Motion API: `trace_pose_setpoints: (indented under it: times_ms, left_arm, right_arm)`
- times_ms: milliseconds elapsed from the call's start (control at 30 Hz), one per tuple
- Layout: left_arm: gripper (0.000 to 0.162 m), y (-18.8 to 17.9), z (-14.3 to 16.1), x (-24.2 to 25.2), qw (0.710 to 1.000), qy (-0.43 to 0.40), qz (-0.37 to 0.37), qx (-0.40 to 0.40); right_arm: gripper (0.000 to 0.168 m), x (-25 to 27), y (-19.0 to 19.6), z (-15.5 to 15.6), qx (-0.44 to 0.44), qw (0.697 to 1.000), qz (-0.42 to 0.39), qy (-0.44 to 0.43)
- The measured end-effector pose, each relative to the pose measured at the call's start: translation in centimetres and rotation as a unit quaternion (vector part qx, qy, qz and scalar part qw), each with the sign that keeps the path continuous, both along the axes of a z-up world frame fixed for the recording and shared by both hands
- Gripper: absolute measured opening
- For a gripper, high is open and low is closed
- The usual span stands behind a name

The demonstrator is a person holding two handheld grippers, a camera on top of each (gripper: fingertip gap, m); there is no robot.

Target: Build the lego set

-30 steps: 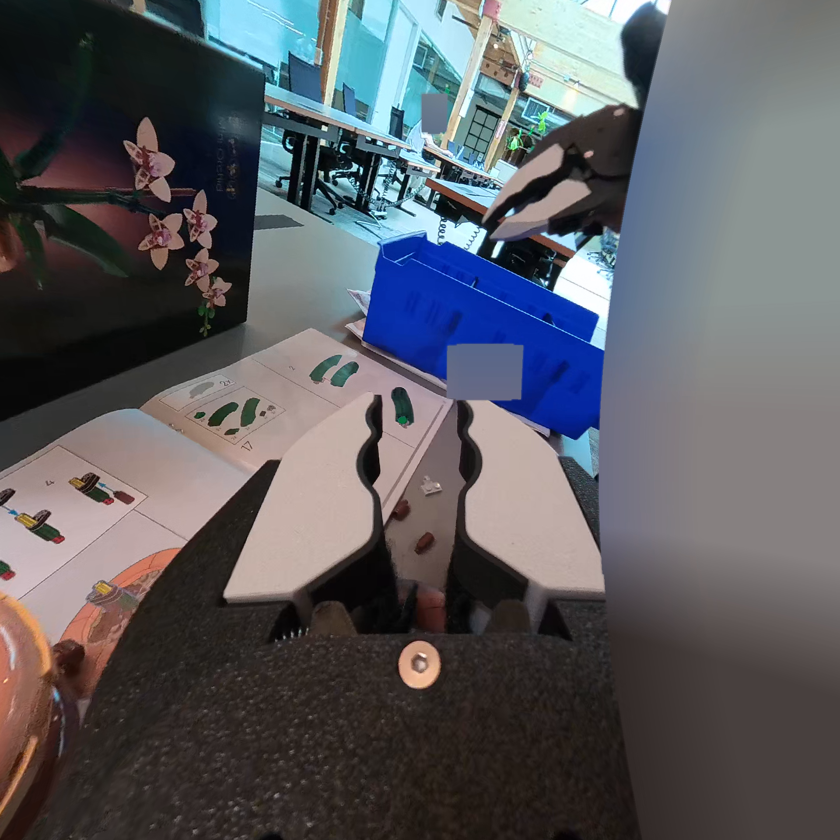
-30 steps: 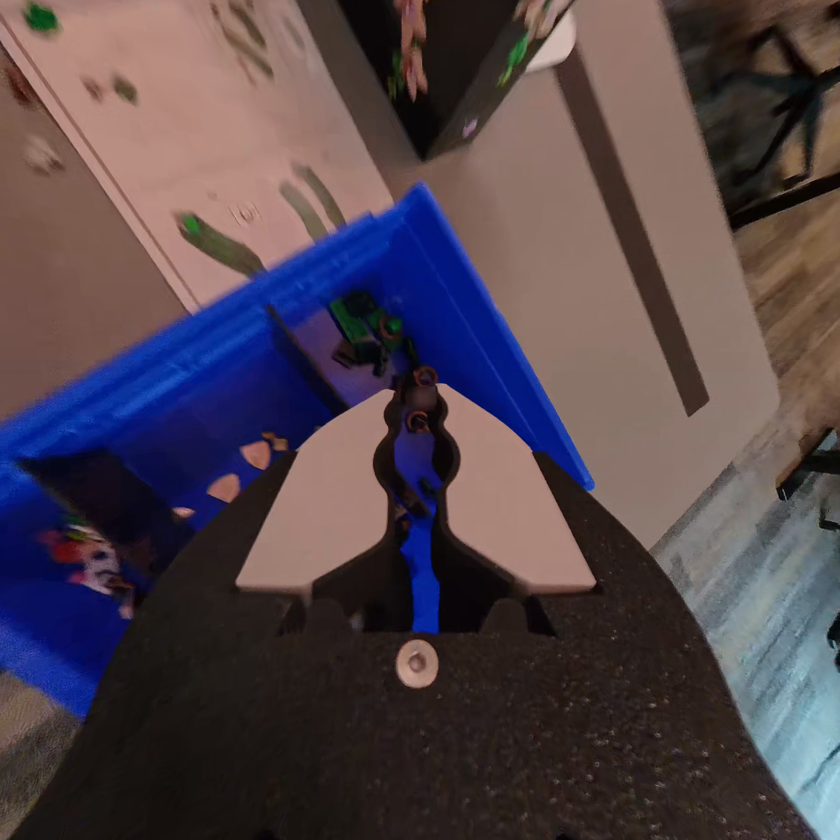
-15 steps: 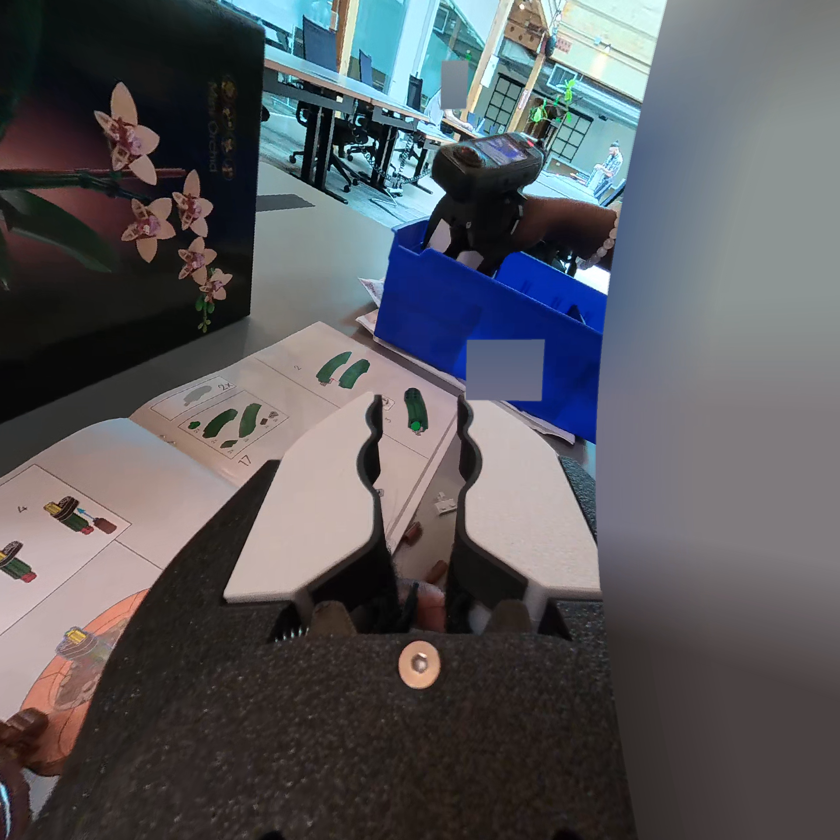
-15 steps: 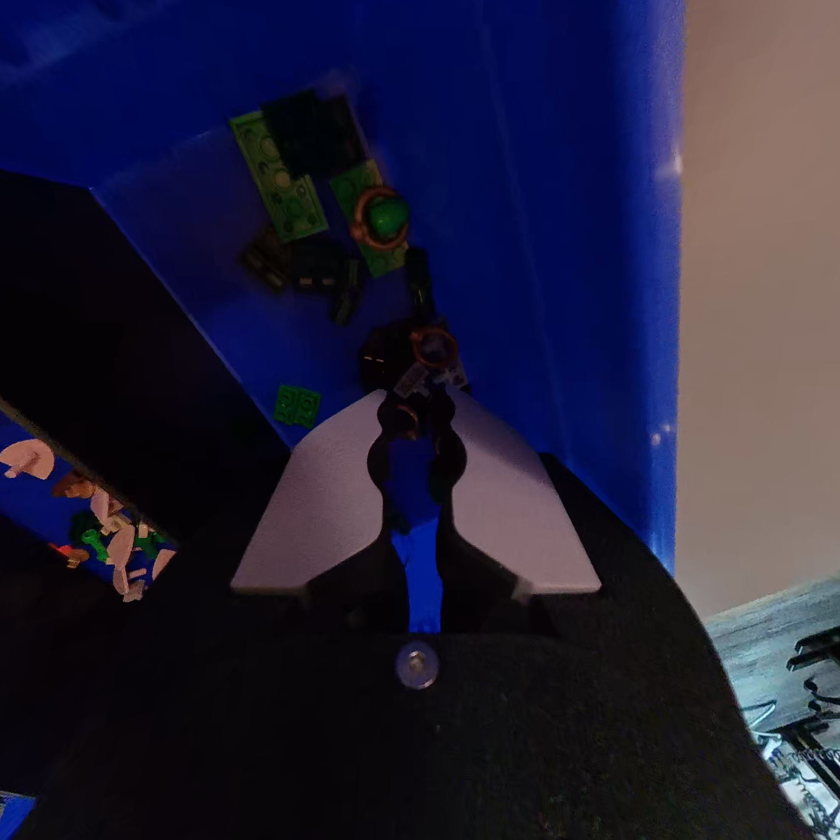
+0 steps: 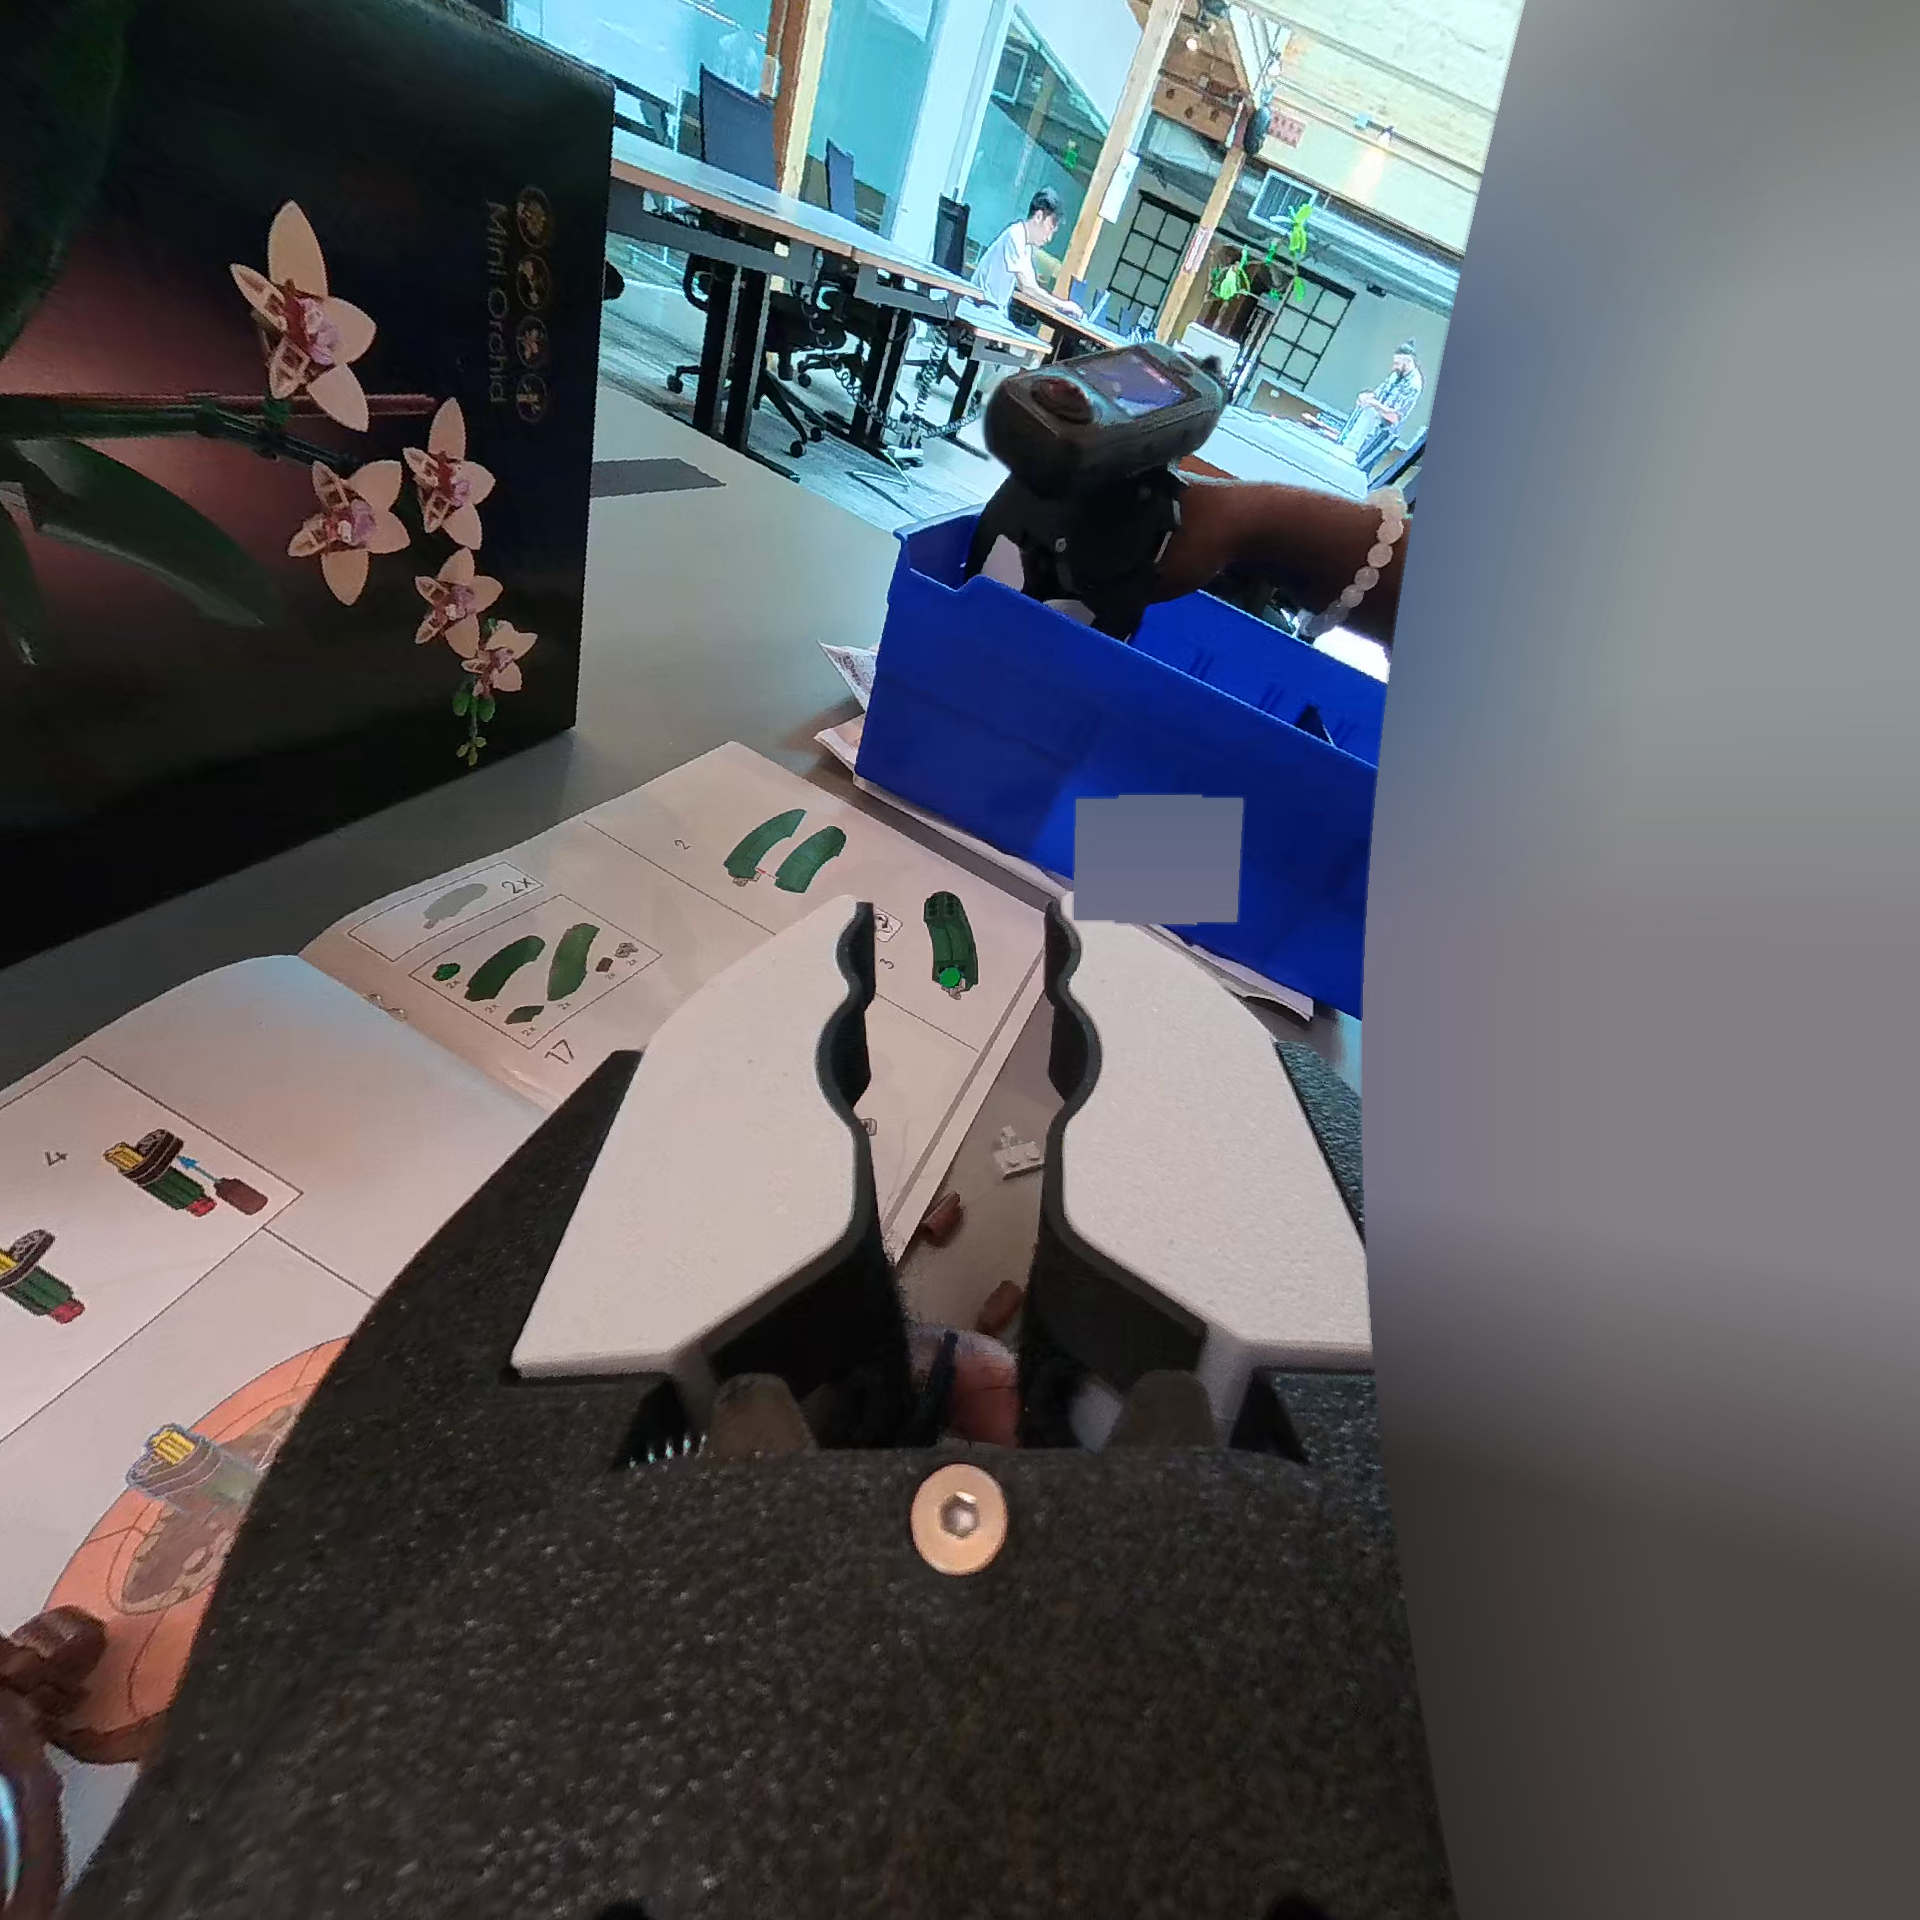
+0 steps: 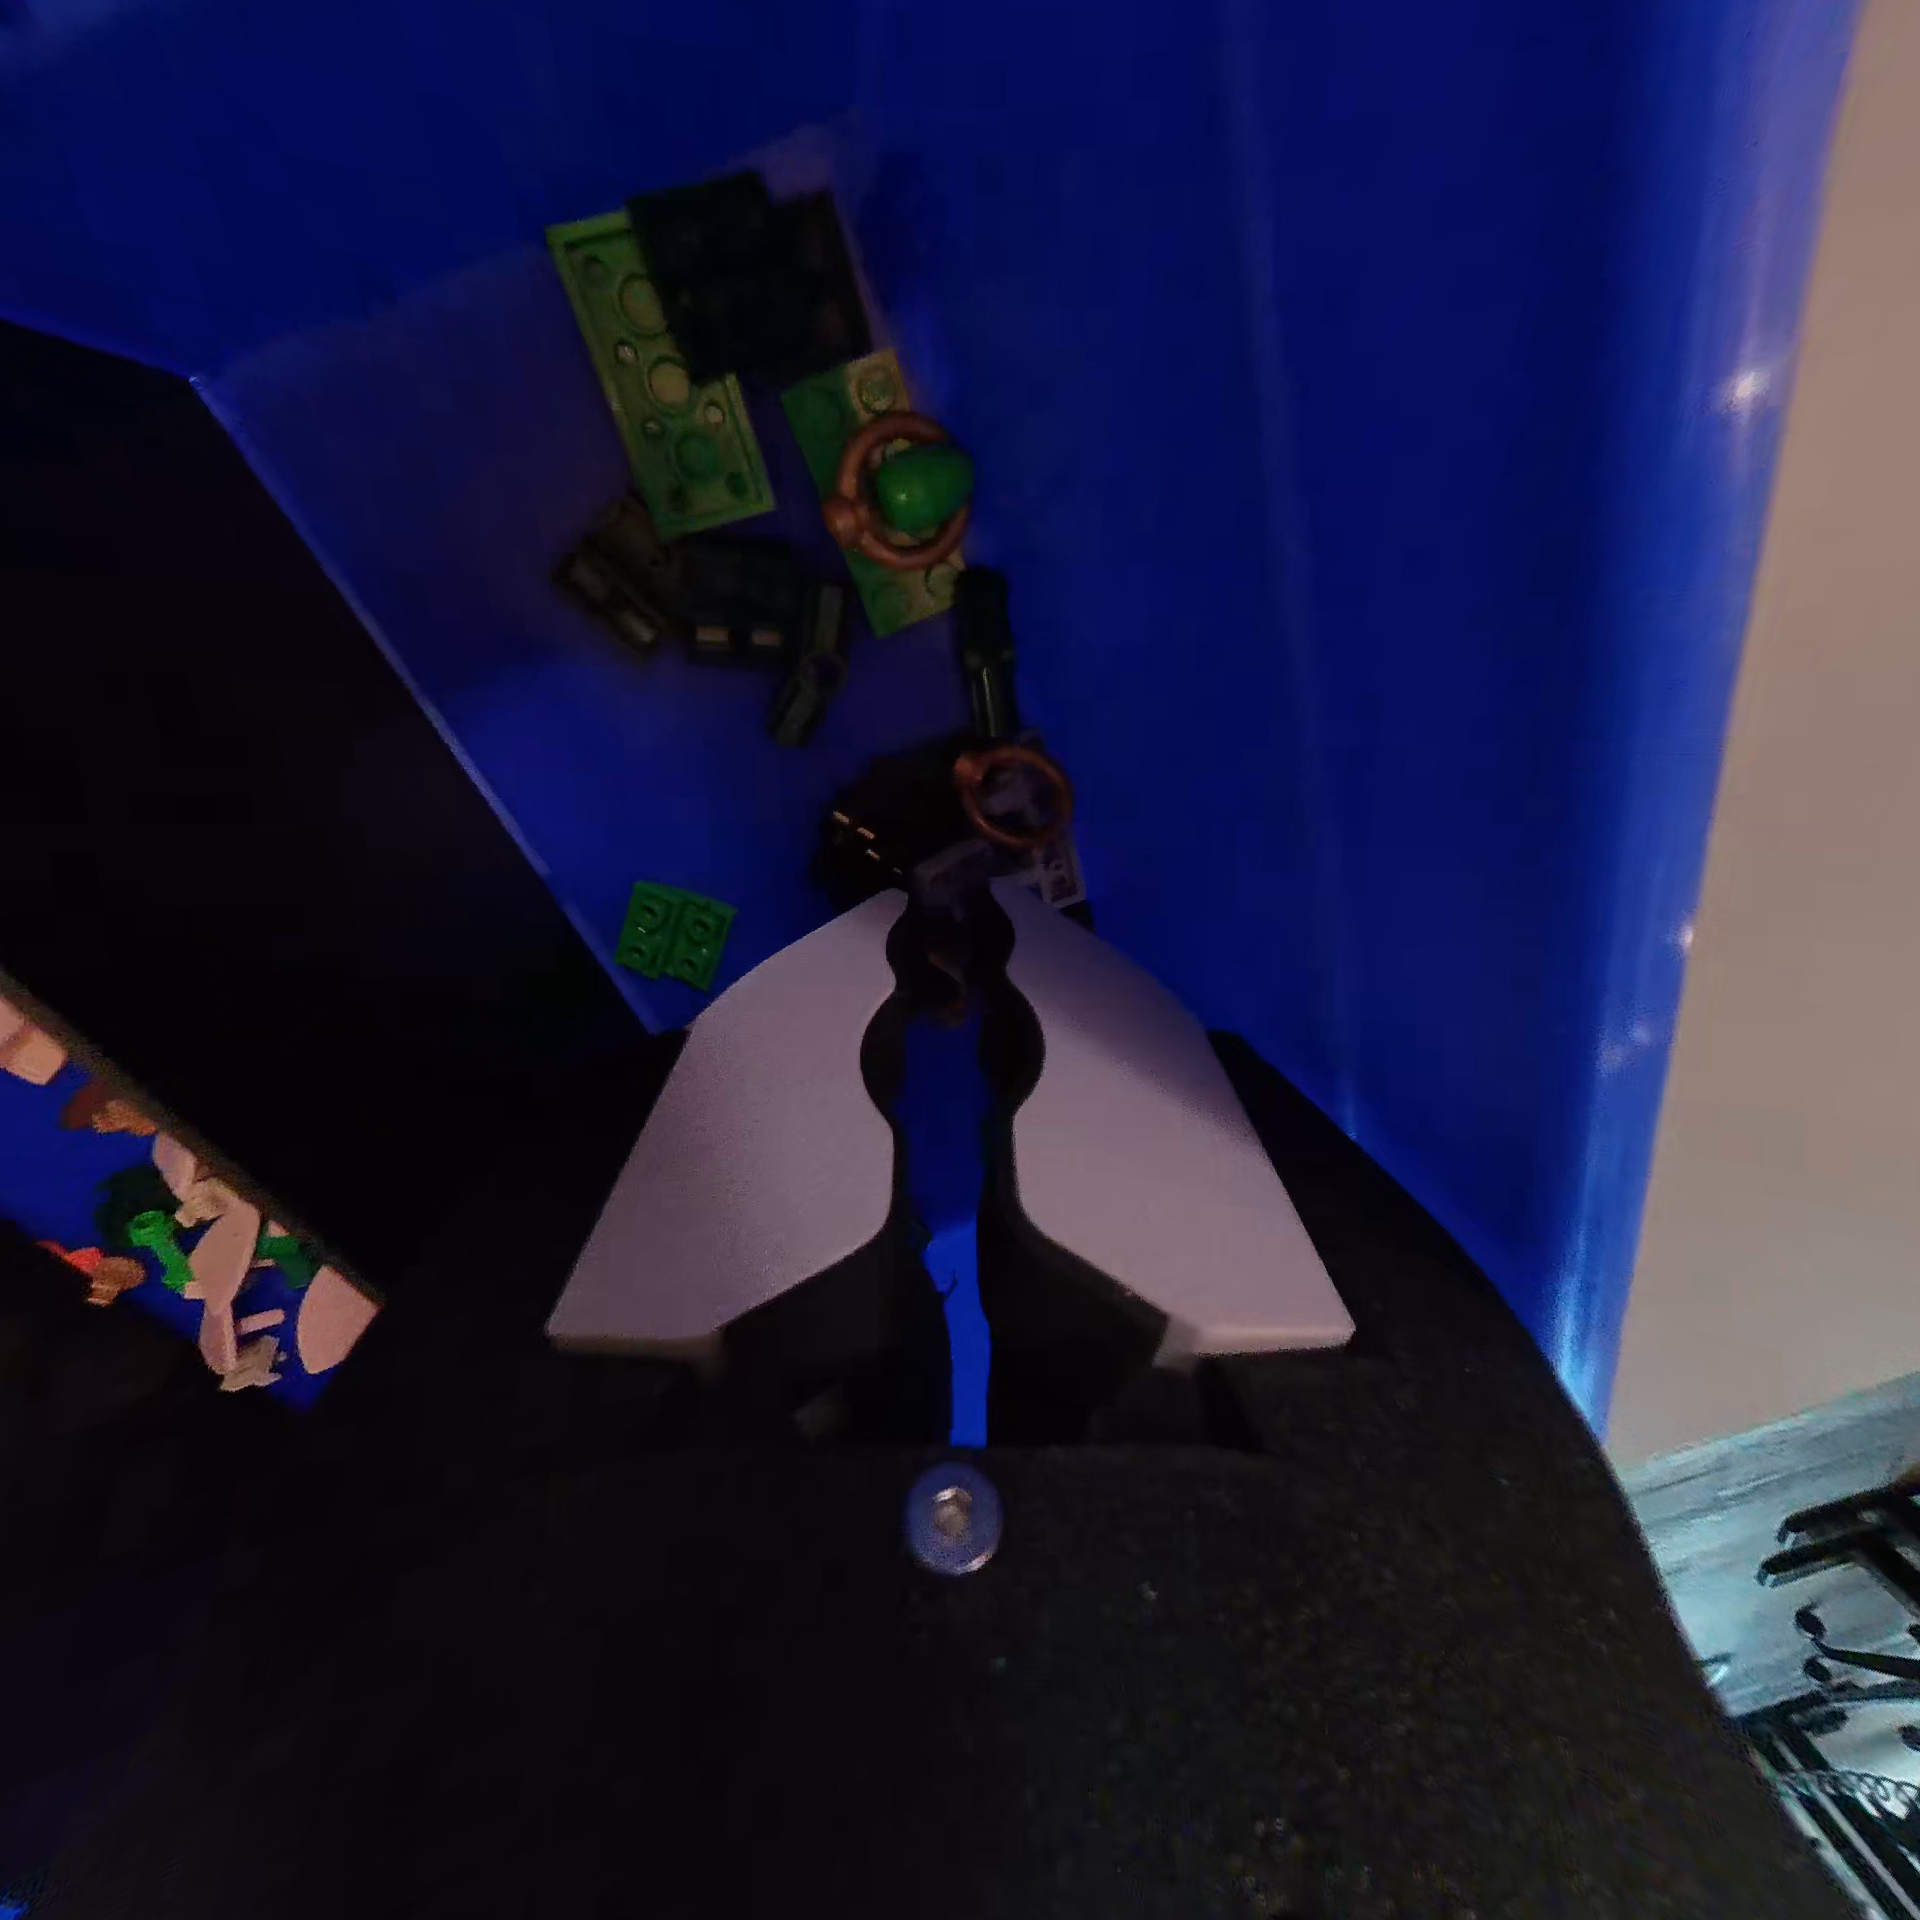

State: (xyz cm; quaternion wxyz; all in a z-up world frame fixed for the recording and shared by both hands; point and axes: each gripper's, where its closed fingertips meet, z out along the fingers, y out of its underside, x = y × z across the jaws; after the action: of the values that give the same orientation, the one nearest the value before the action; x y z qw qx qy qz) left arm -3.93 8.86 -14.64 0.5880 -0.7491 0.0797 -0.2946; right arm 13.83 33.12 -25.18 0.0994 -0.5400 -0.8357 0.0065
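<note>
My right gripper (image 6: 951,904) is down inside the end compartment of the blue bin (image 6: 1299,520). Its jaws are nearly closed on a small dark piece with a grey bit (image 6: 948,871) at the tips. Ahead lie a brown ring (image 6: 1013,795), a green ball in a brown ring (image 6: 914,488), bright green plates (image 6: 655,374), dark plates (image 6: 748,281) and a small green hinge plate (image 6: 675,932). My left gripper (image 5: 954,920) is open and empty above the open instruction booklet (image 5: 312,1091). The left wrist view shows the right gripper's body (image 5: 1091,447) dipping into the bin (image 5: 1039,727).
The dark set box (image 5: 291,416) stands at back left on the grey table (image 5: 707,582). A white piece (image 5: 1018,1151) and small brown pieces (image 5: 940,1226) lie beside the booklet. A black divider (image 6: 260,727) separates a compartment with pale petals (image 6: 208,1247).
My right gripper went down from above the bin into the end compartment, and its jaws narrowed around a small piece. My left gripper stayed open and shifted only slightly.
</note>
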Motion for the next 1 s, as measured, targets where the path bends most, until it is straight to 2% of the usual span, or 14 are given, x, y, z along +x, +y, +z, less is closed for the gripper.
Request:
trace_pose_setpoints:
  times_ms: [33,167,267,300,367,433,567,667,867,1000]
  left_arm:
    - [0.030,0.0,0.0,0.0,1.000,0.001,0.001,0.001]
    - [0.030,-0.3,0.2,-0.3,1.000,0.010,0.004,0.008]
    - [0.030,-0.6,0.1,-0.1,0.999,0.026,-0.001,0.021]
    - [0.030,-0.8,0.1,0.2,0.999,0.033,-0.009,0.029]
    - [0.029,-1.1,0.5,1.1,0.996,0.053,-0.036,0.055]
    - [0.026,-1.6,1.0,2.3,0.991,0.081,-0.065,0.090]
    - [0.024,-3.3,2.8,5.5,0.971,0.116,-0.138,0.155]
    - [0.024,-4.6,3.6,7.5,0.965,0.115,-0.172,0.162]
    - [0.022,-8.0,3.1,9.5,0.965,0.066,-0.216,0.131]
    - [0.004,-9.5,2.4,9.5,0.966,0.071,-0.220,0.119]
  right_arm:
    - [0.007,0.0,0.0,0.2,0.006,1.000,0.003,0.004]
    - [0.007,-0.3,-0.7,2.6,-0.002,1.000,-0.004,0.031]
    - [0.007,-1.9,-3.5,6.8,-0.065,0.991,-0.027,0.115]
    - [0.007,-3.0,-5.5,8.8,-0.115,0.980,-0.036,0.160]
    - [0.007,-5.1,-11.1,13.1,-0.253,0.936,-0.035,0.241]
    - [0.007,-6.1,-16.8,16.1,-0.370,0.889,-0.001,0.271]
    - [0.007,-6.9,-24.0,15.1,-0.442,0.875,0.054,0.189]
    - [0.007,-7.4,-27.8,13.6,-0.472,0.870,0.083,0.115]
    - [0.007,-7.8,-31.9,11.6,-0.464,0.876,0.131,0.016]
    - [0.006,-8.5,-33.0,11.4,-0.436,0.888,0.146,-0.004]
